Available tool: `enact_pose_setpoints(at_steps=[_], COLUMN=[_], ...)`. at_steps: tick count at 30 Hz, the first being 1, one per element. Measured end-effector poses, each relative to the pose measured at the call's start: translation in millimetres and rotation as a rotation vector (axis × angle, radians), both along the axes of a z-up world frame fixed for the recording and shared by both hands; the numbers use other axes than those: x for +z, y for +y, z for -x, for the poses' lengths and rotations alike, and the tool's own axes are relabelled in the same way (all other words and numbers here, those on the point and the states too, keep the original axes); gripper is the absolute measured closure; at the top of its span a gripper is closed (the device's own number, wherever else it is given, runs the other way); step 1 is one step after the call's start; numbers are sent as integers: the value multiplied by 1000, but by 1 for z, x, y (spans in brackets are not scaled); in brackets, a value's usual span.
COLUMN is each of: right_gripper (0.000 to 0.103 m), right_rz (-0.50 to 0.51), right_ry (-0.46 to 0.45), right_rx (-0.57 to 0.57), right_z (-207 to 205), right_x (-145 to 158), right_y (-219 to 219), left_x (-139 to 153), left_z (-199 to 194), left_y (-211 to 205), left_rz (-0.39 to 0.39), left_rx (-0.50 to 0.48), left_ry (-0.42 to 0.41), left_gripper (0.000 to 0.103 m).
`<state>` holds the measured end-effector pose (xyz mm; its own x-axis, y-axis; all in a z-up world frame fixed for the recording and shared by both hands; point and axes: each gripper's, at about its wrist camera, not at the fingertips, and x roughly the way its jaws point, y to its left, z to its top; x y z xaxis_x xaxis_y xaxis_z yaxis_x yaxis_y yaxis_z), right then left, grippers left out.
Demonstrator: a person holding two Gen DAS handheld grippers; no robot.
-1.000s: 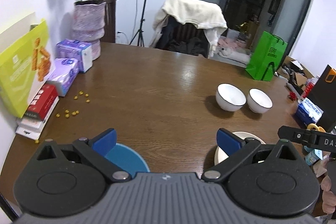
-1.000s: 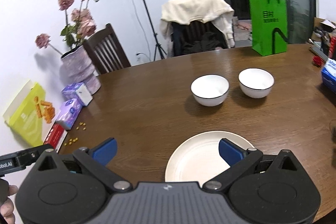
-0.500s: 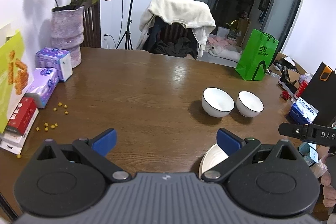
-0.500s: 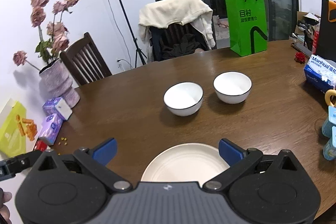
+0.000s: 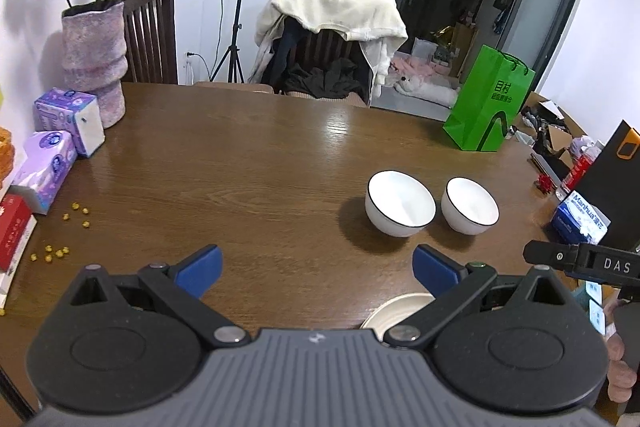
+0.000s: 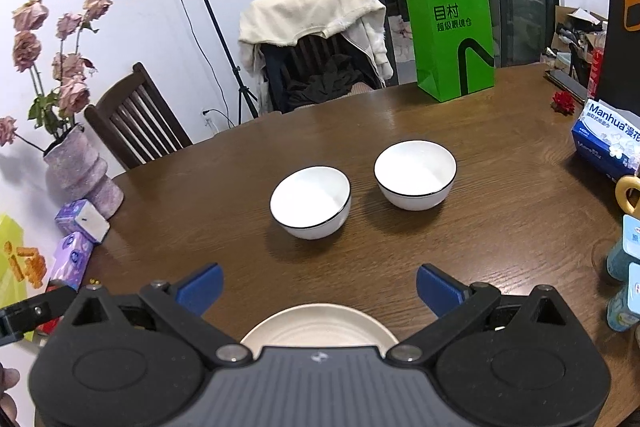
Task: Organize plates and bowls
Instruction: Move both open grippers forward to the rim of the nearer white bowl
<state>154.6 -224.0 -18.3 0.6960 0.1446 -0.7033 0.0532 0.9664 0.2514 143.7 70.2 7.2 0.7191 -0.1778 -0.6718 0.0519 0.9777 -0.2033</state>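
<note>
White bowls sit side by side on the wooden table (image 6: 500,227), apart, not nested — the nearer bowl (image 6: 311,202) and the farther bowl (image 6: 415,174). A cream plate (image 6: 320,327) lies just under my right tongs (image 6: 319,287), which gape wide and hold nothing. My left tongs (image 5: 316,267) are equally spread and empty. Nothing is stacked yet — I judge the sorting barely begun.

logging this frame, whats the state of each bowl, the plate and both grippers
left bowl: upright, empty
right bowl: upright, empty, apart from the other
plate: flat on table, empty
left gripper: open, holding nothing
right gripper: open, above plate
</note>
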Motion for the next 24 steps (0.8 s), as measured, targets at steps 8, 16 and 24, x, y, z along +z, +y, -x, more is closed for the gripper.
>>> enact_pose_setpoints(at_steps=[8,16,24], right_gripper=[0,0,8], right_rz=[-5,-6,-9], right_ry=[24,49,81], right_rx=[29,65,91], right_z=[-39,-79,-116], right_x=[-9,-24,-45], right_y=[-12,-20,-25], left_x=[-5,-18,-39], left_z=[-39,-78,-111], left_y=[-22,-44,-60], left_rz=[-14,-19,-28], left_rx=[4,2,6], left_ry=[15,42,94], left_gripper=[0,0,0])
